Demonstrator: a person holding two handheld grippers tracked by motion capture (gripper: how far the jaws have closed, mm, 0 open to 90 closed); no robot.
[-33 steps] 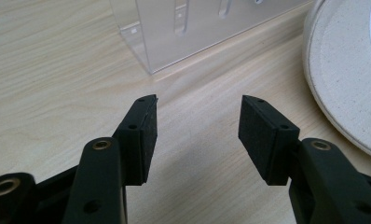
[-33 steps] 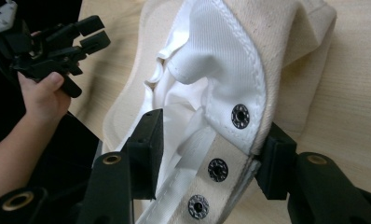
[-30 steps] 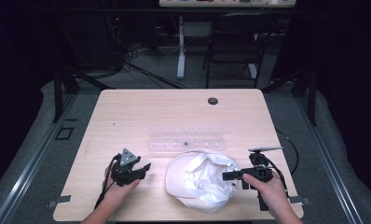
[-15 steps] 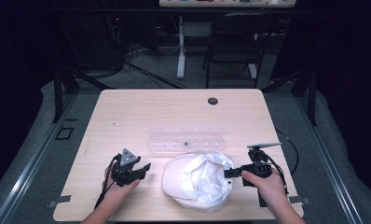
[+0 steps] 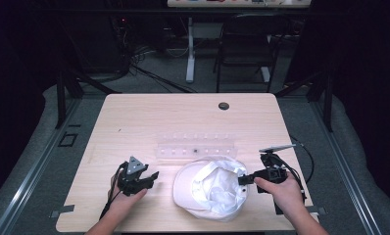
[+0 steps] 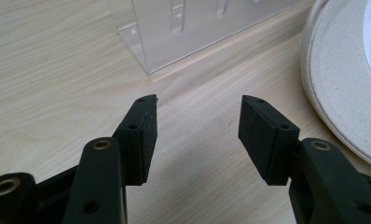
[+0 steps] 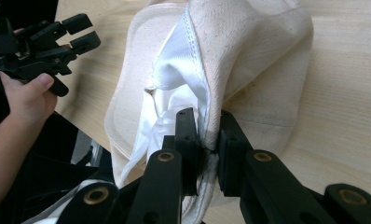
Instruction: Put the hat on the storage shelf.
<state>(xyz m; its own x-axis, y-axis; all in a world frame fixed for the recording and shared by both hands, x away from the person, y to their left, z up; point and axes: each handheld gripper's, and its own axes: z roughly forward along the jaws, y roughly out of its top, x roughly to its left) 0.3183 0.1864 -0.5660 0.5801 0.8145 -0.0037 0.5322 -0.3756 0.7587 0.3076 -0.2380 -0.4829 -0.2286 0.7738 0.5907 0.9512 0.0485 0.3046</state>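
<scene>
At the near edge of the wooden table (image 5: 134,117) the right gripper (image 5: 243,179) is clamped on the edge of the cream hat (image 5: 210,191); in the right gripper view its jaws pinch the cloth where the white lining (image 7: 174,74) meets the outer fabric, with no gap left between pad and cloth. Compared with a second ago, that gripper has slid a little nearer and leftward along with the hand (image 5: 280,191), and the hat's right side has bunched and lifted slightly, which suggests the grip is firm and the hat is starting to be pulled or turned, probably to reshape it or lift it. The hat lies upside down near the table's near edge, right of centre, its brim flat on the wood. The left gripper (image 5: 151,177) sits to the left of the hat, well short of touching it, unmoved, its jaws spread wide and empty over bare wood. Farther off, just beyond the hat, a clear acrylic rack (image 5: 195,147) lies across the middle of the table, and a dark round grommet (image 5: 224,105) marks the far edge.
</scene>
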